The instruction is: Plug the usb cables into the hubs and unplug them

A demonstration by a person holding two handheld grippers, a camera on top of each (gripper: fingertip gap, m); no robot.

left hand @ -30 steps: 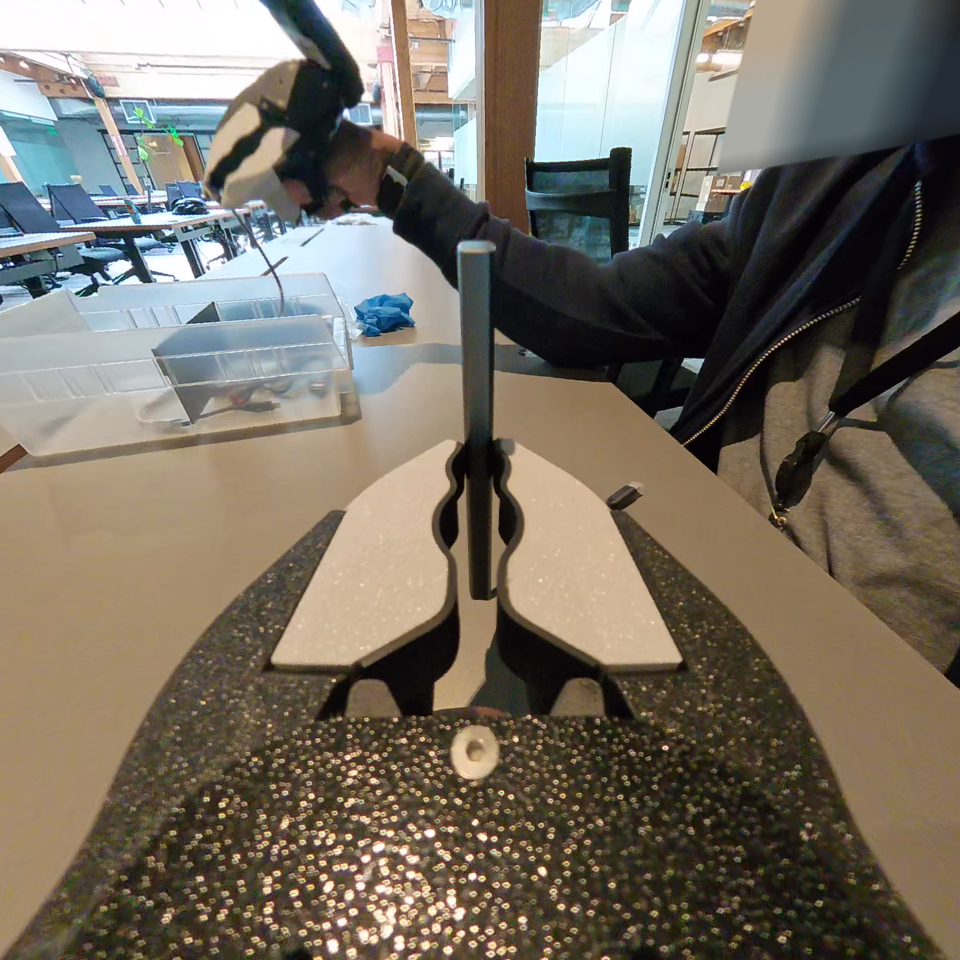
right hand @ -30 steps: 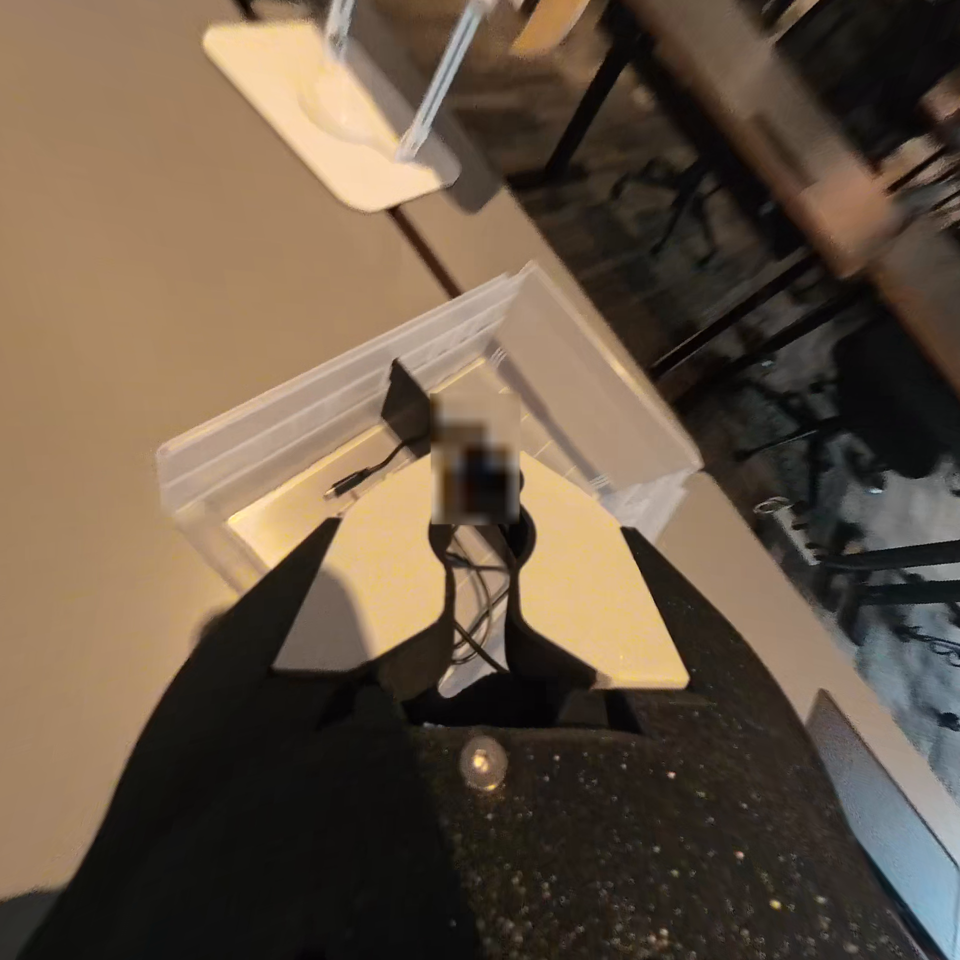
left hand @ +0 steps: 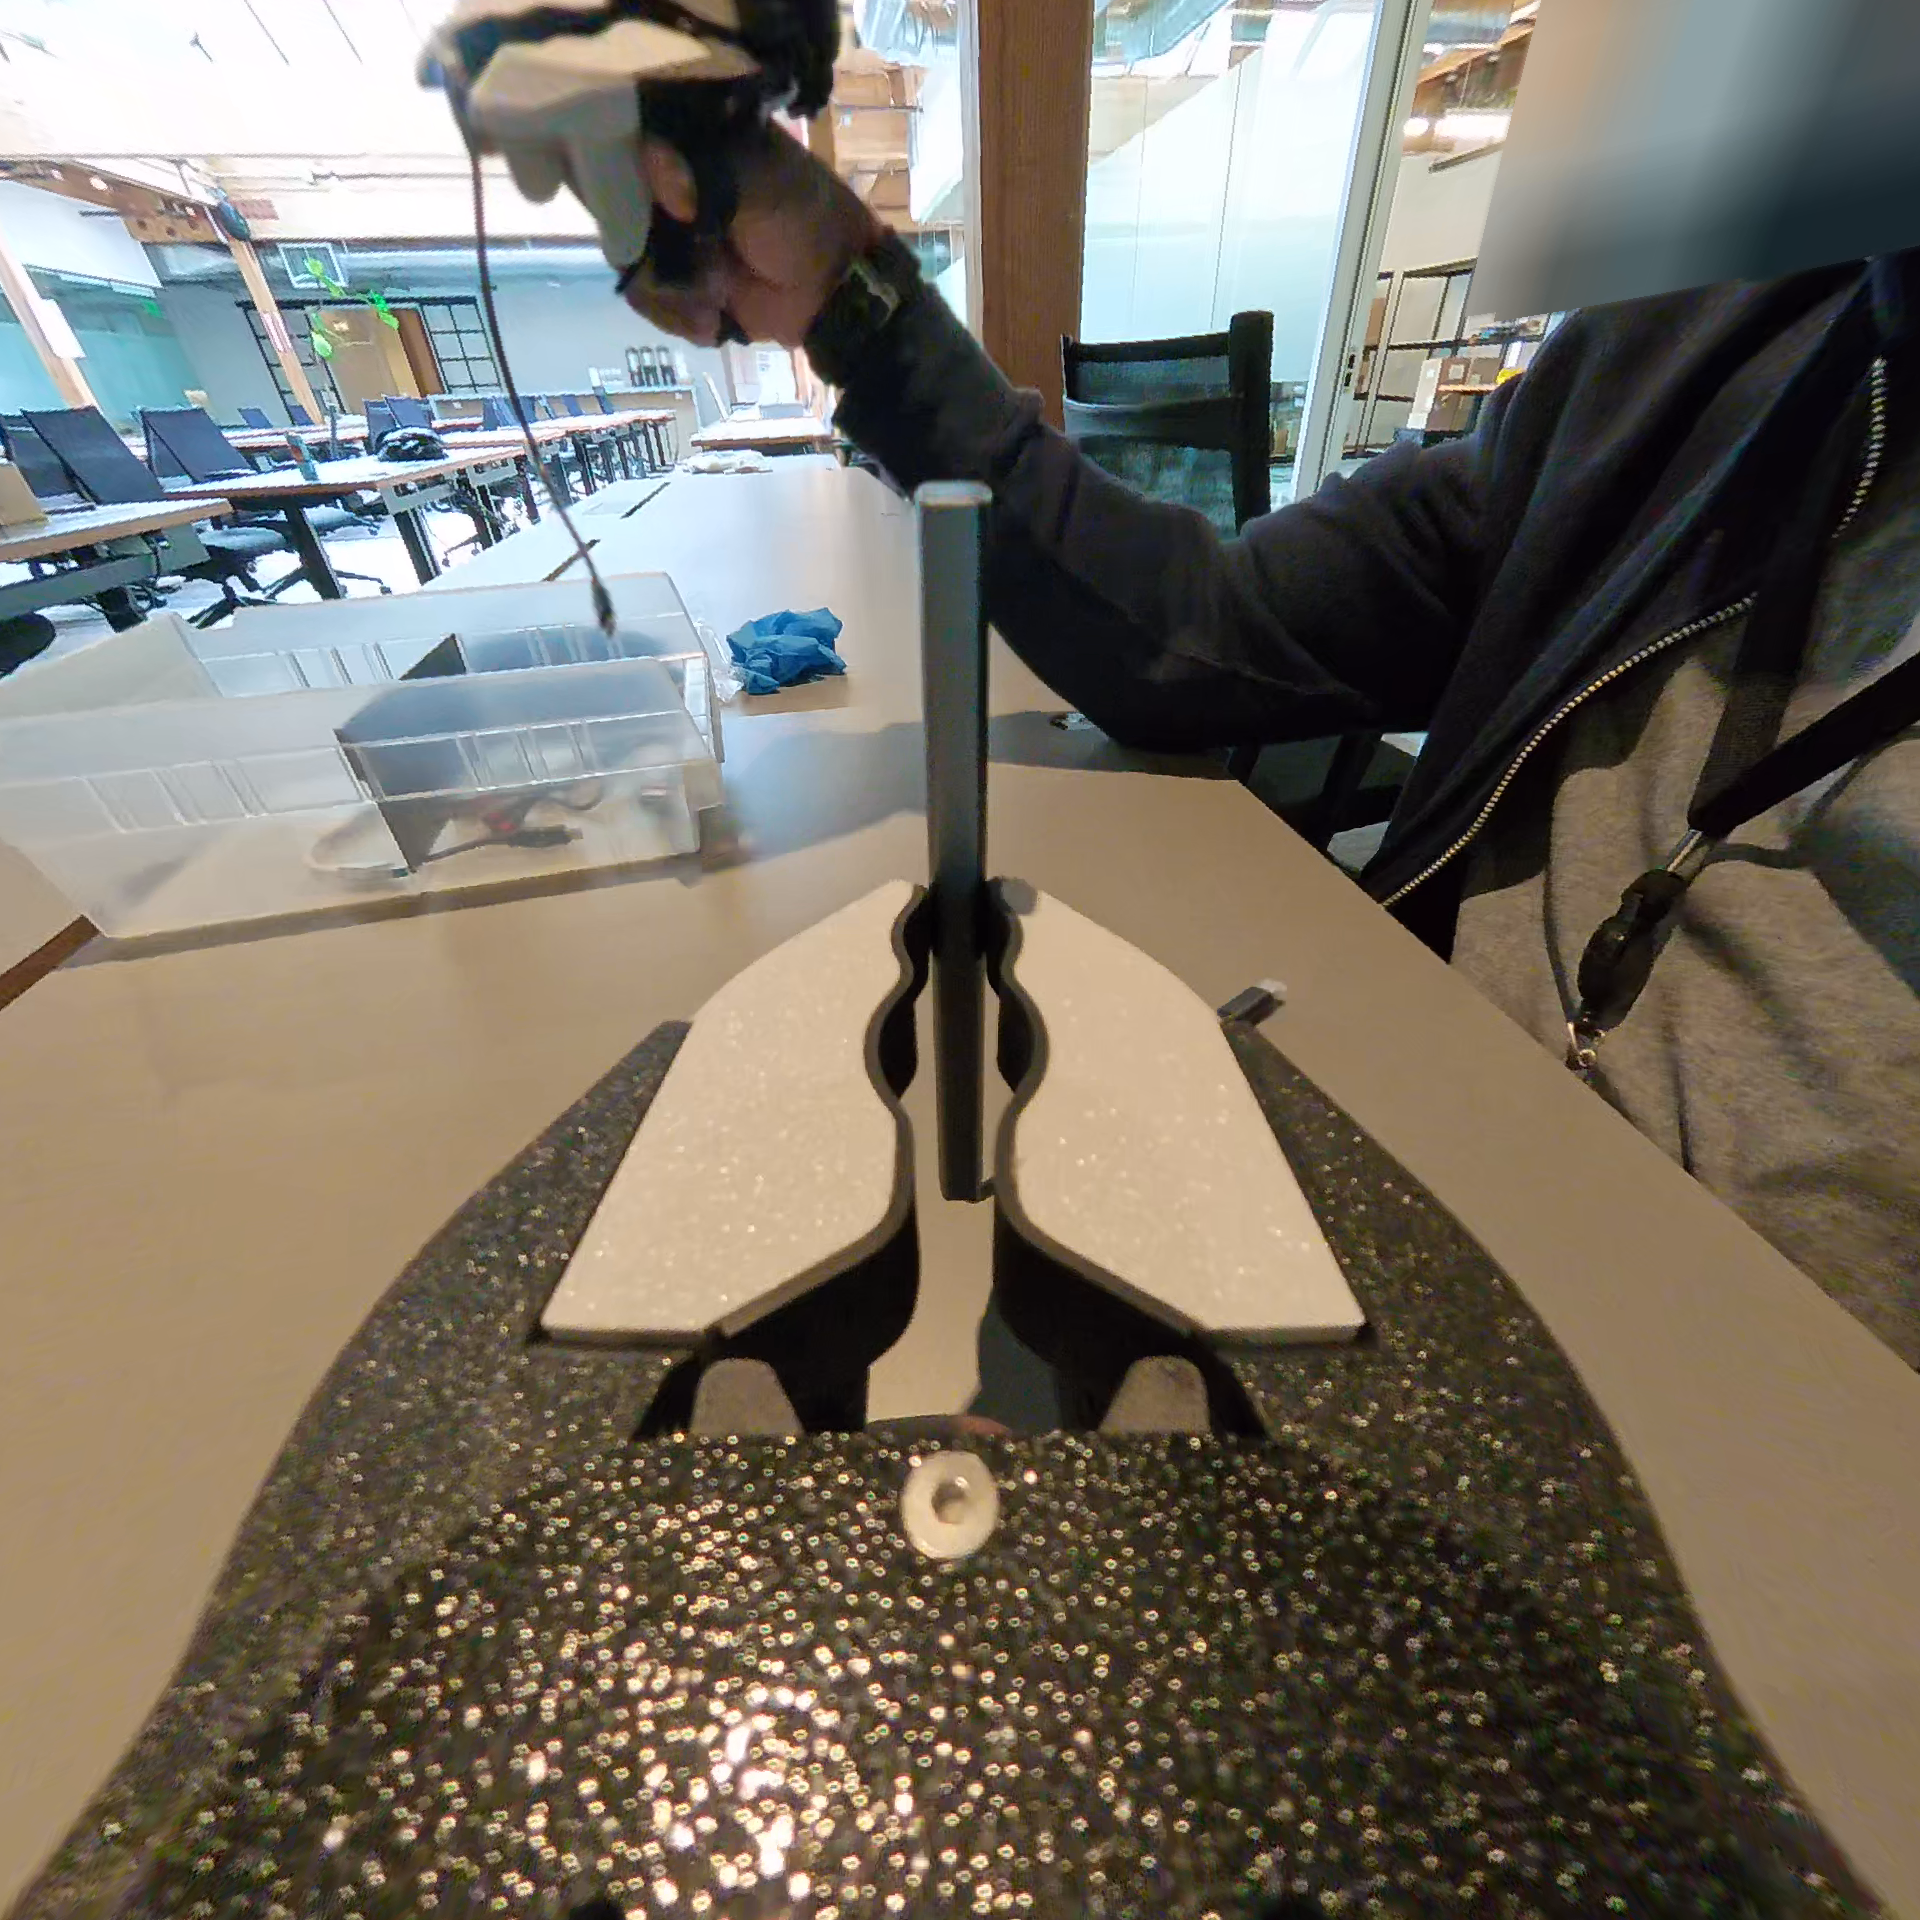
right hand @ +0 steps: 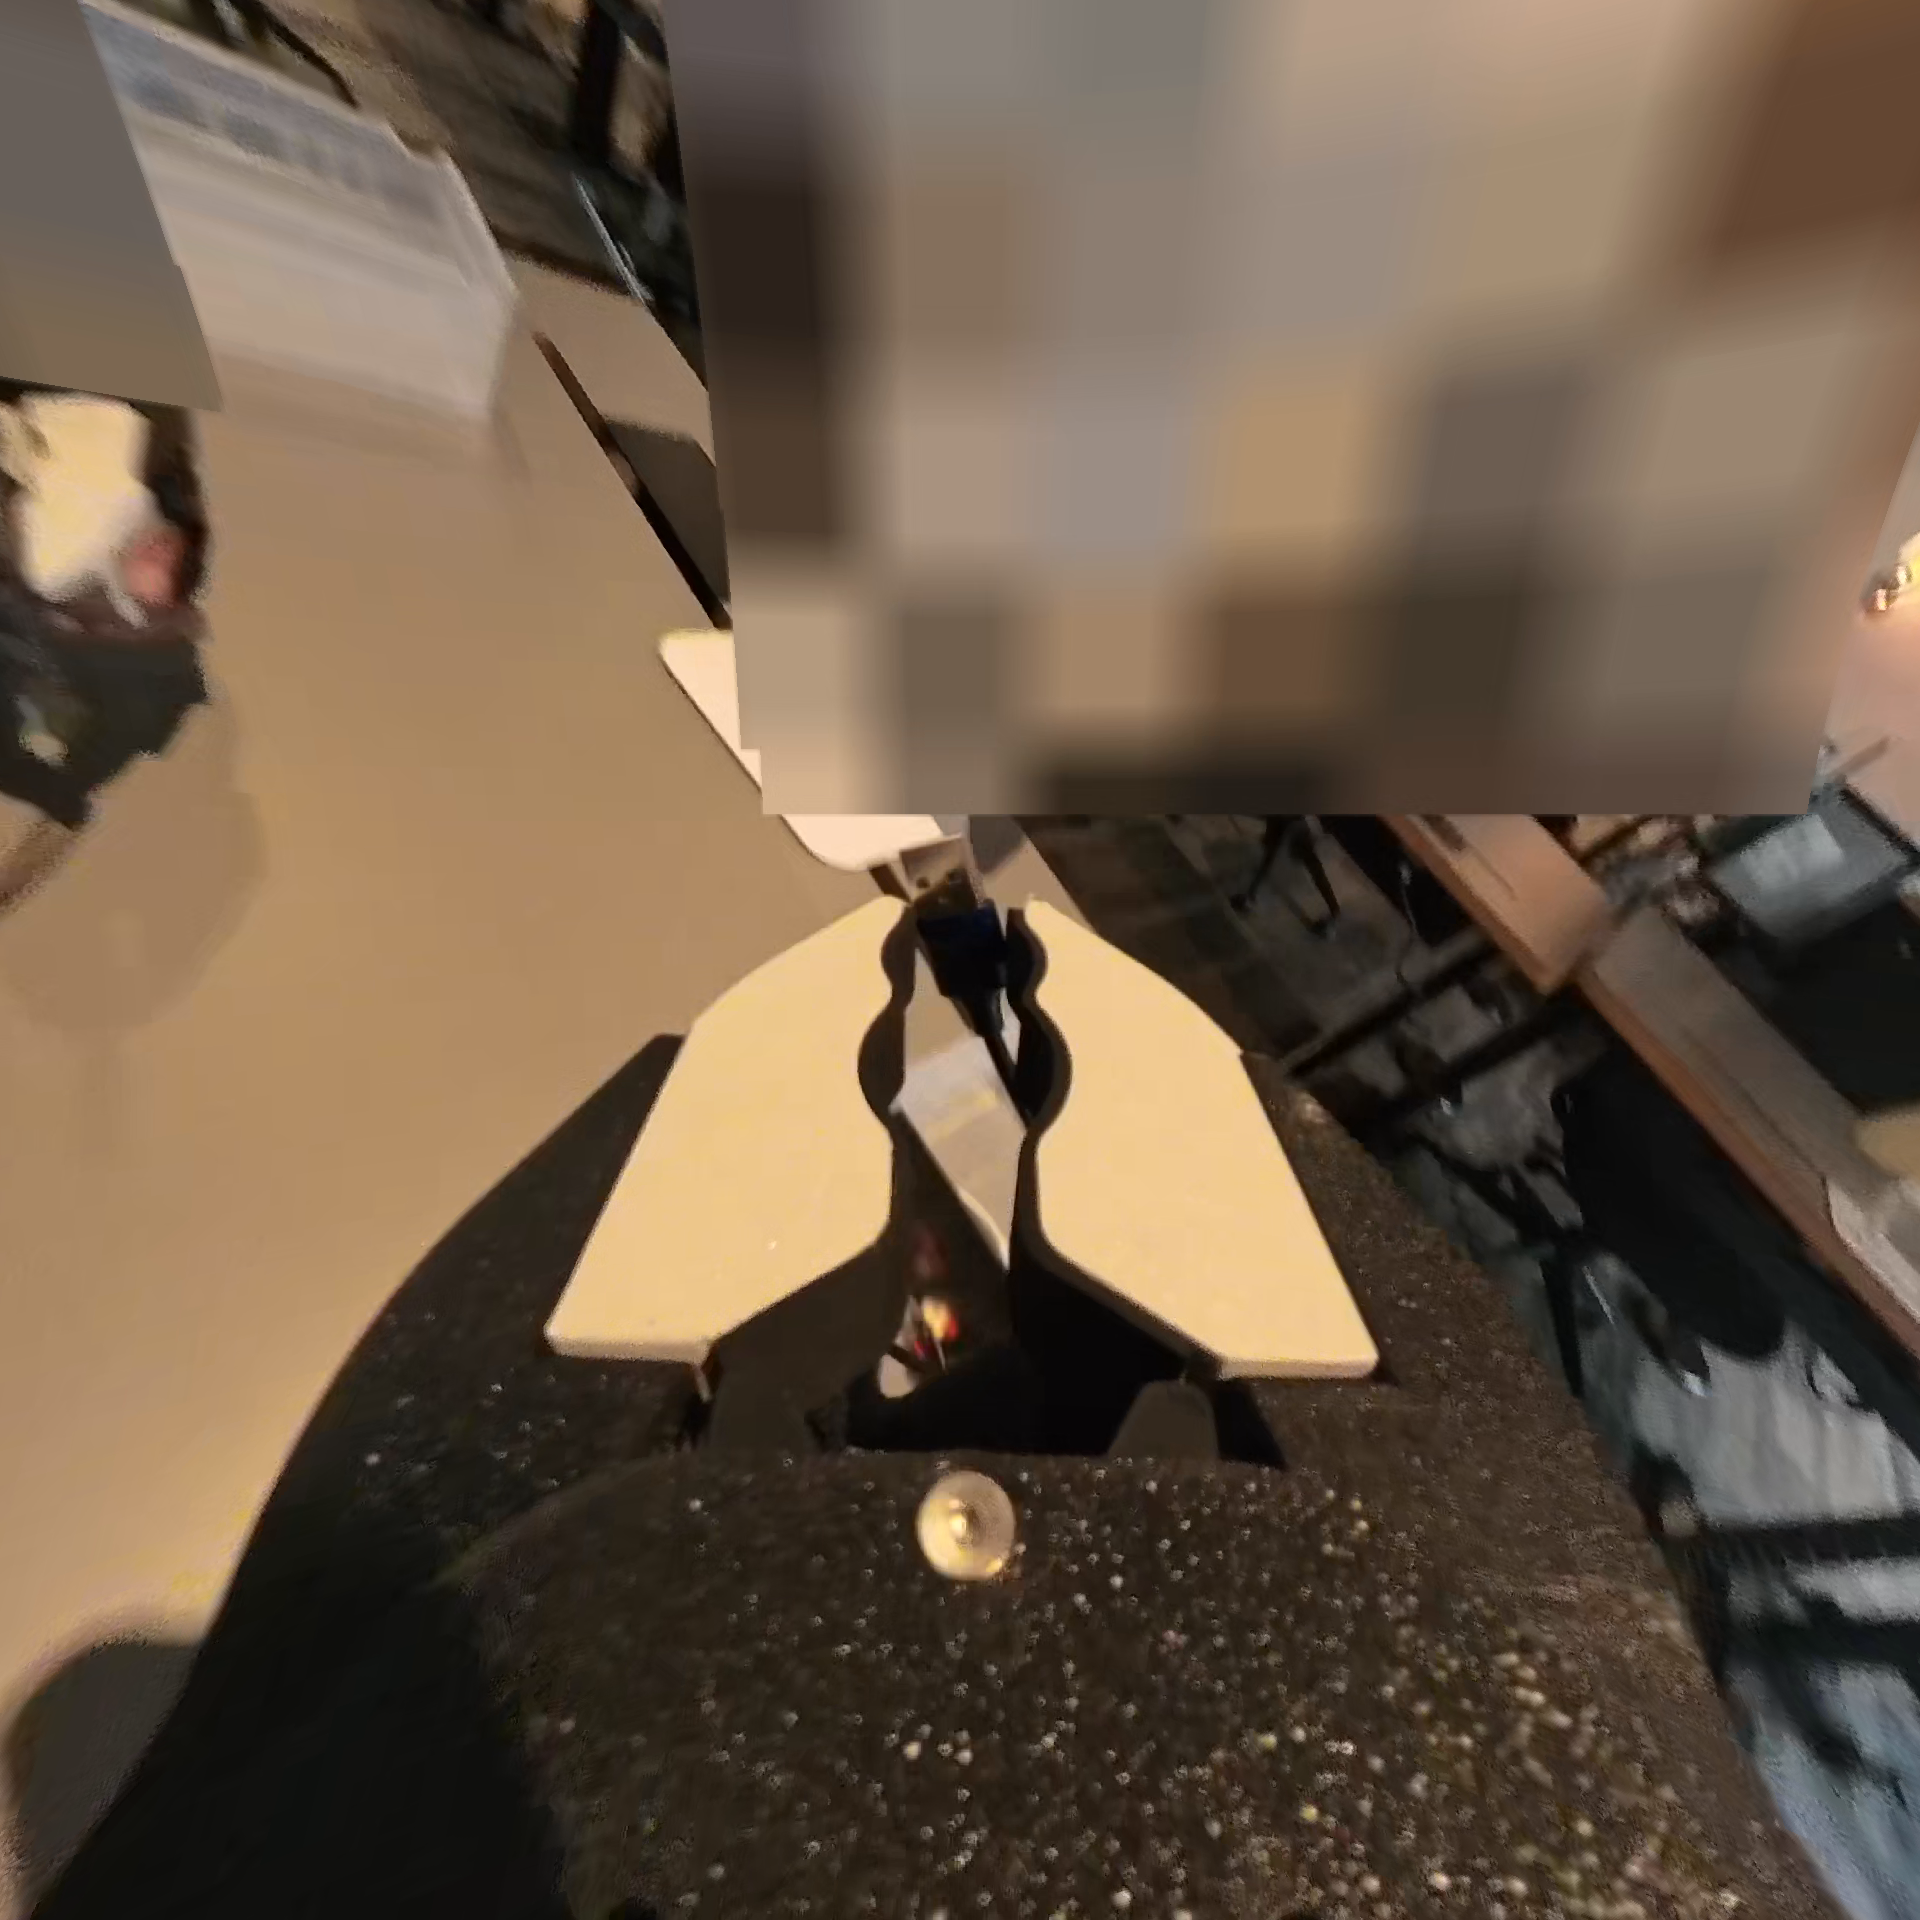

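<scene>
Where the left wrist view looks along its own fingers, the left gripper [left hand: 958, 914] is closed tight on a slim grey hub [left hand: 954, 790], which stands upright between the fingertips above the grey desk [left hand: 312, 1091]. Toward the desk's far left edge sit clear plastic bins [left hand: 436, 727] with loose cables [left hand: 468, 836] in the nearer one, and a crumpled blue glove [left hand: 784, 649] lies just behind them. A small dark connector [left hand: 1252, 1000] lies on the desk near the right edge, close to the seated person's grey top [left hand: 1714, 987]. High above the bins, the right gripper [left hand: 582, 114] is held in a hand [left hand: 758, 239] with a dark sleeve, and a thin black cable [left hand: 509, 395] hangs from it, its free plug end dangling just over the farther bin.

In the right wrist view, which is blurred, the right gripper [right hand: 961, 935] is pinched shut on a dark blue usb plug [right hand: 961, 940], the metal tip poking out past the fingertips and the cord running back between the fingers. Beige desk [right hand: 416, 779] fills the left side; floor and other furniture show beyond its right edge.
</scene>
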